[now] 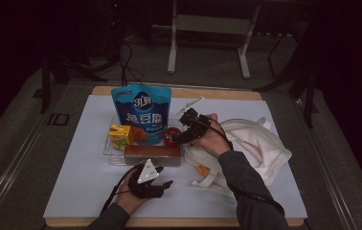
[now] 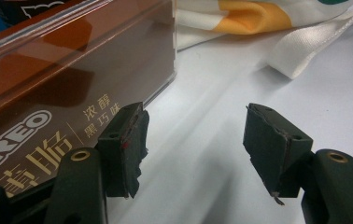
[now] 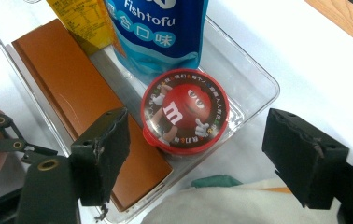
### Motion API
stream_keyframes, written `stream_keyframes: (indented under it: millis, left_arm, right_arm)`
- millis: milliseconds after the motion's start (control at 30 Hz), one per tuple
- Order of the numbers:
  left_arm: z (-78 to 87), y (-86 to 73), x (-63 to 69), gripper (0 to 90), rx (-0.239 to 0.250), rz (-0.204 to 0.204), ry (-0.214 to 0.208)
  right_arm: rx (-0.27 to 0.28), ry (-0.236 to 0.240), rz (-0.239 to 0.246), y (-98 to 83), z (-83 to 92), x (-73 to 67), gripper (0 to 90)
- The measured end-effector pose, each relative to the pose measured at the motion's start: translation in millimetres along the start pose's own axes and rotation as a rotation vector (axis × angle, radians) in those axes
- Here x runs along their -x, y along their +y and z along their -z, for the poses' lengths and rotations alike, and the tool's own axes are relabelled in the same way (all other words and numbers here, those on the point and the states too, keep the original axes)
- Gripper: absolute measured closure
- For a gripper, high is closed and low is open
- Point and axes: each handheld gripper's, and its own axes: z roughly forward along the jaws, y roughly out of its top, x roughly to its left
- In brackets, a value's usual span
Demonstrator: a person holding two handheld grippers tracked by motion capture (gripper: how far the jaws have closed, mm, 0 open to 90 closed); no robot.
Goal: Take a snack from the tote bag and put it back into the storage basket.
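Both tongs are gaping, pinching nothing: right tongs (image 3: 195, 161) hovering over the candy tub (image 3: 185, 111), left tongs (image 2: 193, 154) resting on the white counter (image 1: 73, 172) at six o'clock; dark room.

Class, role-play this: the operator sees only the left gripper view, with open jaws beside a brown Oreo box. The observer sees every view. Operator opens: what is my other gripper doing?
Observer: The right gripper is open above a red M&M's tub in the clear tray.
Operator: What else is in that tray?
Observer: A blue fish tofu pouch stands upright at the back.
Operator: Anything beside the pouch?
Observer: A yellow carton stands to its left, behind the Oreo box.
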Motion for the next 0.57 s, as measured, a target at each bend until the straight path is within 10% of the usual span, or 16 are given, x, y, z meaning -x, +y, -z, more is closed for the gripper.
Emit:
stream_keyframes:
  millis: [567]
  left_arm:
    - [-0.1, 0.0, 0.0, 39.1, 0.000, 0.001, 0.000]
  right_arm:
    - [0.022, -0.010, -0.012, -14.4, 21.6, 9.2, 23.8]
